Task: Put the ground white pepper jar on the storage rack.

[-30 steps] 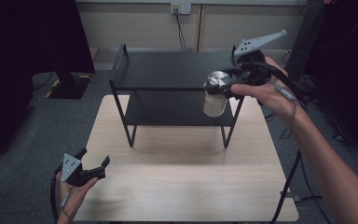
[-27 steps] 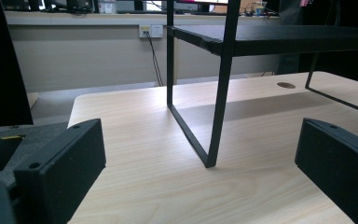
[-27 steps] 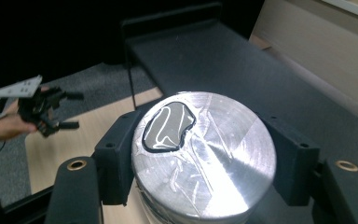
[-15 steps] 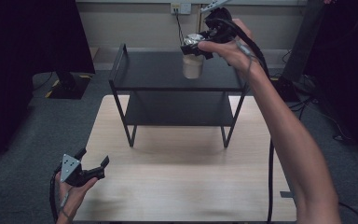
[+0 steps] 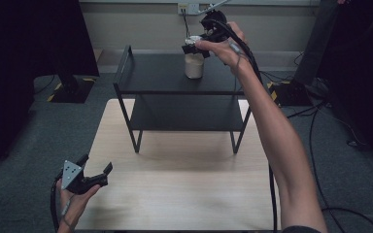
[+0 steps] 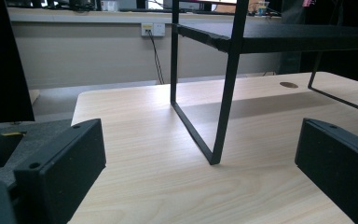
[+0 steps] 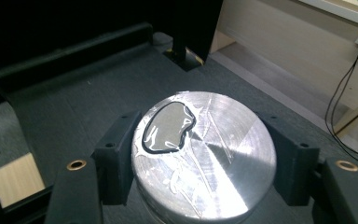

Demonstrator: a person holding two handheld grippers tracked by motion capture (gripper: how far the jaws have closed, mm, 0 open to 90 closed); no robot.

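Two black jaws of the right gripper (image 7: 200, 163) close on the silver lid (image 7: 205, 154) of a jar (image 5: 194, 65), one on each side, gripping it from above. In the high view the jar stands on, or just above, the top shelf of the black rack (image 5: 150, 73), toward its back right; whether its base touches the shelf I cannot tell. The lid is brushed metal with a shiny, clear patch outlined in black on its top.

Judging from this, the step in hand is setting the jar down on the top shelf. The next move calls for making sure the base sits flat on the shelf, then parting the jaws and lifting straight up so the jar does not tip or get dragged.

Farther out, the left gripper (image 5: 94, 177) rests idle at the near left corner of the wooden table (image 5: 184, 194), its jaws apart and holding nothing. Its own view looks across the table at the near leg of the rack.

No brand, label or writing can be read on the jar or lid. A wall socket (image 6: 151, 29) sits on the far wall, with cables hanging from it.
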